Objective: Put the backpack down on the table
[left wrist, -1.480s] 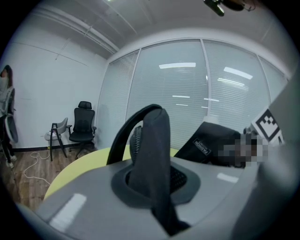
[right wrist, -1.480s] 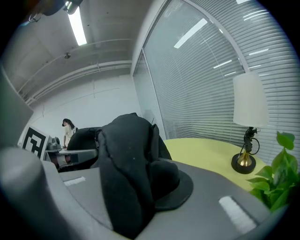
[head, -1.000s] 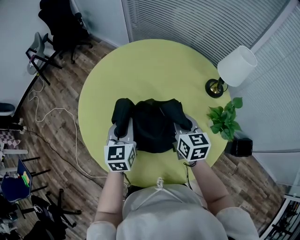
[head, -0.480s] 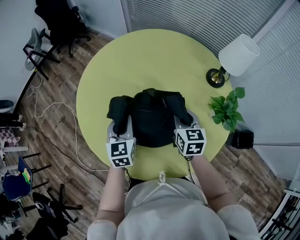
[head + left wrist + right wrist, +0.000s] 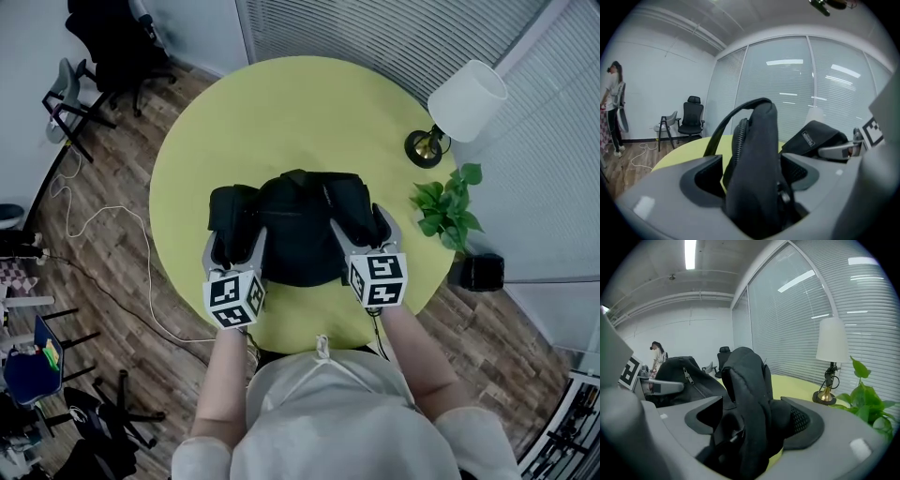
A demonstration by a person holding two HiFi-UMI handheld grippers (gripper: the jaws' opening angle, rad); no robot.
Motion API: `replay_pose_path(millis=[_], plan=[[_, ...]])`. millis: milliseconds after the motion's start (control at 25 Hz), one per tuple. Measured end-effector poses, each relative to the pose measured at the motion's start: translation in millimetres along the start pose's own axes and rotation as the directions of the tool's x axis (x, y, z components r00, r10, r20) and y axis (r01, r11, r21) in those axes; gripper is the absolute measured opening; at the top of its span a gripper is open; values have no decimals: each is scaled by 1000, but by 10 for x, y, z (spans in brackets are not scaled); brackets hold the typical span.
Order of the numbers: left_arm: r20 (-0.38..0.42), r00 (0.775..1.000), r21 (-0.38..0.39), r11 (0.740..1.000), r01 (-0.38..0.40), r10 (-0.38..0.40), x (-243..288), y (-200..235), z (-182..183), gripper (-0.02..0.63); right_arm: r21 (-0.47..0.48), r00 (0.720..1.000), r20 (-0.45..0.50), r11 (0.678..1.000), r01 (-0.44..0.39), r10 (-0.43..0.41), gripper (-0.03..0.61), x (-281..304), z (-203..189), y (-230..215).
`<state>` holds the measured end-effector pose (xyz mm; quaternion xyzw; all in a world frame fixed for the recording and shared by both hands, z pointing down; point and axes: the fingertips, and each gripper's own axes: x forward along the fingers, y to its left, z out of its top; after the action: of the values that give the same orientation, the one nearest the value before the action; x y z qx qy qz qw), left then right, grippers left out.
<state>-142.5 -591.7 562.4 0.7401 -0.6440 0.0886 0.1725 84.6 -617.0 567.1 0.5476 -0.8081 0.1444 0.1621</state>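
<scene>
A black backpack [image 5: 298, 230] lies on the round yellow-green table [image 5: 281, 112], near its front edge. My left gripper [image 5: 236, 240] sits over the pack's left shoulder strap [image 5: 757, 140], and its jaws are opening; the strap stands loosely between the wide-spread fingers with a gap at the left pad. My right gripper [image 5: 359, 223] is at the right shoulder strap [image 5: 747, 380], jaws also opening, with the padded strap slumped between them. In the left gripper view the gripper [image 5: 754, 174] frames its strap; in the right gripper view the gripper [image 5: 754, 420] does the same.
A white-shaded lamp [image 5: 464, 103] stands at the table's right edge, with a potted plant [image 5: 445, 211] beside the table. Office chairs [image 5: 112, 37] and a white cable [image 5: 94, 225] occupy the wooden floor at left. A person [image 5: 614, 108] stands far off.
Both grippers' jaws have spread from shut on the straps to wide apart. The backpack has come down and settled flatter on the table.
</scene>
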Motion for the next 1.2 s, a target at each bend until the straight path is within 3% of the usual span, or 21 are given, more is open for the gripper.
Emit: replay_pose_path(millis=[120, 400, 560, 720, 1000, 1200], plan=[[11, 1000, -9, 1000, -11, 11, -94, 4, 30, 390, -5, 999, 22, 1000, 29, -29, 397, -95, 26, -12], [59, 998, 40, 999, -21, 19, -447, -56, 173, 374, 7, 994, 83, 997, 74, -75, 391, -451, 145, 103], [91, 996, 48, 999, -25, 20, -765, -76, 241, 260, 16, 983, 120, 990, 138, -138, 318, -797, 219, 146], [100, 995, 27, 1000, -7, 5, -1017, -145, 236, 220, -6, 980, 145, 990, 138, -136, 241, -1069, 213, 301], [104, 991, 17, 996, 87, -88, -1346, -419, 350, 6, -2, 980, 154, 991, 132, -130, 6, -1347, 140, 511], [109, 987, 57, 992, 112, -117, -1492, -531, 394, 6, 41, 986, 156, 998, 44, -50, -2, -1500, 184, 658]])
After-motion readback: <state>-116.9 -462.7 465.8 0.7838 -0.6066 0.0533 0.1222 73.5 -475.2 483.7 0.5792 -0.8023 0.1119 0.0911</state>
